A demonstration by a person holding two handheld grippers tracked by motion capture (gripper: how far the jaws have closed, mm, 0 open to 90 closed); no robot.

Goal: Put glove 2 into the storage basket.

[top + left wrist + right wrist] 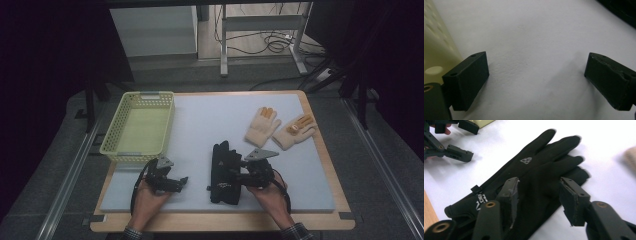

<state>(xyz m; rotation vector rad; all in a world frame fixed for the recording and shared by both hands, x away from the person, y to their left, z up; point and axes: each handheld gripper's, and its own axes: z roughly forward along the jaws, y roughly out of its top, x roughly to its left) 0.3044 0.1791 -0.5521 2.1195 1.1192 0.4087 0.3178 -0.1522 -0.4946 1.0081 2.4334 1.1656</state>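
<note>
Two black gloves, logo visible close-up

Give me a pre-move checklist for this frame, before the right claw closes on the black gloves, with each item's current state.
1. Right claw open: ok, jaws spread.
2. Right claw over the stacked black fabric gloves: ok, the jaws straddle the palm area.
3. Both gloves between the jaws: cannot tell, the lower glove is mostly covered.
4. Left claw open and holding nothing: ok, bare white mat lies between its jaws.
5. Yellow perforated plastic basket has nothing inside: ok.
6. Cream knit gloves with orange fingertips apart from the black pair: ok, farther back on the mat.
</note>
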